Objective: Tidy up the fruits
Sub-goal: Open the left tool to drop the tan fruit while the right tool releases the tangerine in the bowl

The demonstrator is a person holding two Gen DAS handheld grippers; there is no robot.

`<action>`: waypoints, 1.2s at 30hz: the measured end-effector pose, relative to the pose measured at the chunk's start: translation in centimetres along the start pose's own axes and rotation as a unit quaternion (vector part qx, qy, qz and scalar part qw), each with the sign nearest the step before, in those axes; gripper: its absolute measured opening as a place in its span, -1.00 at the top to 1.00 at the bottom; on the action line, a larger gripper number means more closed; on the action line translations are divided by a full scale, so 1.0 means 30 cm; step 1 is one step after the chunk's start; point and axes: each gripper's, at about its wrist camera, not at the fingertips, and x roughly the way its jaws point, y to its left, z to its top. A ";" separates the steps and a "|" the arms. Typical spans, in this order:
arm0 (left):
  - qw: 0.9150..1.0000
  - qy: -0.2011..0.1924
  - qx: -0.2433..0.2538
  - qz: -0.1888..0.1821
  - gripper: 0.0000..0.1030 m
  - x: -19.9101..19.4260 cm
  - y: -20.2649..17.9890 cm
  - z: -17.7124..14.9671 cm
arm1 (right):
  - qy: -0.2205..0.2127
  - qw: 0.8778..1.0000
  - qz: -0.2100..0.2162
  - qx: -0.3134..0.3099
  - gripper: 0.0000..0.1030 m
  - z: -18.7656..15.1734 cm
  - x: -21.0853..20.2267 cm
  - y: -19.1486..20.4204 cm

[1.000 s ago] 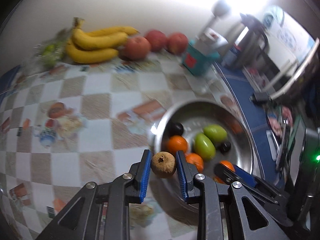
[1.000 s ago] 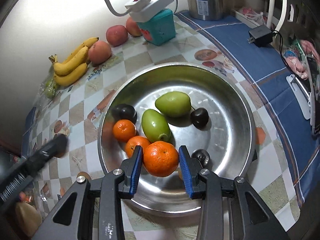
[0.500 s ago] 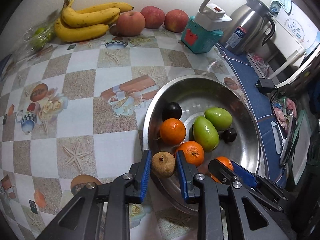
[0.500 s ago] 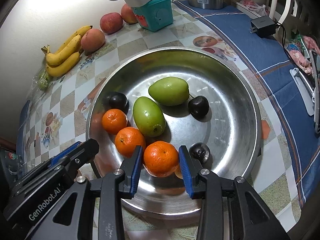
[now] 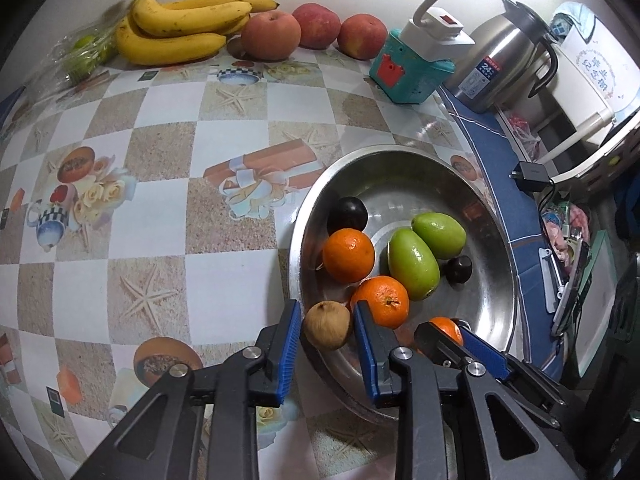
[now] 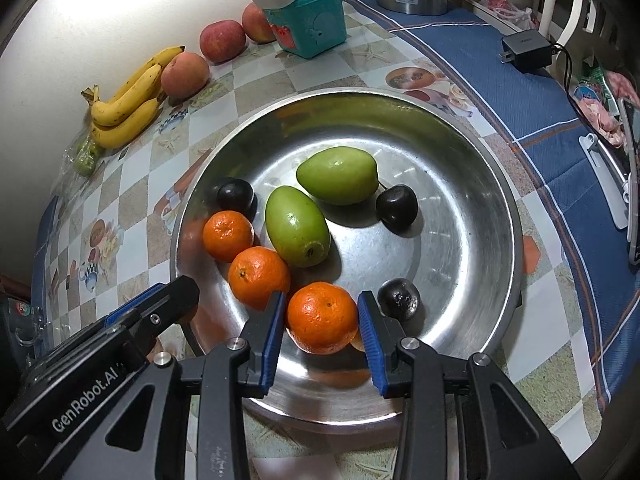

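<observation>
A steel bowl (image 5: 384, 149) (image 6: 360, 93) holds two oranges, two green mangoes (image 6: 297, 225) and three dark plums. My left gripper (image 5: 326, 308) hangs over the bowl's near-left rim with a small brown fruit (image 5: 328, 325) between its blue pads. Its jaws are opening, and a thin gap shows at the left pad. My right gripper (image 6: 322, 297) is shut on a third orange (image 6: 322, 317), just above the bowl's near floor. One plum (image 6: 398, 299) lies by its right finger. Each gripper's tip shows in the other's view.
Bananas (image 5: 180, 28), three apples (image 5: 271, 36) and a bag of green fruit (image 5: 84, 52) line the wall. A teal box (image 5: 408, 76) with a white lamp base stands behind the bowl, then a steel kettle (image 5: 504, 64). A charger (image 6: 528, 49) lies on the blue cloth.
My left gripper has sunk toward the bowl's near rim with the brown fruit, and its pads have parted slightly. The right gripper has stayed shut on the orange, barely moving.
</observation>
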 end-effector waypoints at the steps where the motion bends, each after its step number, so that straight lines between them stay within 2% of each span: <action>1: 1.000 0.000 0.000 -0.001 0.41 -0.002 0.001 -0.001 | 0.001 1.000 0.001 0.000 0.24 -0.002 0.002 0.001; 12: 1.000 -0.003 -0.002 -0.001 0.41 0.000 0.008 0.006 | 0.002 1.000 0.005 -0.004 0.24 -0.002 0.007 0.007; 24: 1.000 -0.009 -0.024 0.003 0.41 -0.013 0.042 0.019 | -0.032 0.999 0.011 0.018 0.24 0.037 -0.008 -0.027; 31: 0.999 -0.006 -0.032 0.016 0.40 -0.010 0.064 0.023 | -0.021 1.000 0.006 0.015 0.24 0.040 0.026 -0.024; 33: 0.999 -0.004 -0.034 0.019 0.26 -0.009 0.070 0.023 | -0.023 1.000 0.007 0.013 0.24 0.039 0.024 -0.024; 34: 0.999 -0.003 -0.036 0.021 0.12 -0.009 0.073 0.023 | -0.022 1.000 0.007 0.013 0.24 0.039 0.025 -0.023; 36: 0.999 -0.004 -0.038 0.026 0.06 -0.012 0.079 0.024 | -0.022 1.000 0.008 0.012 0.24 0.039 0.025 -0.021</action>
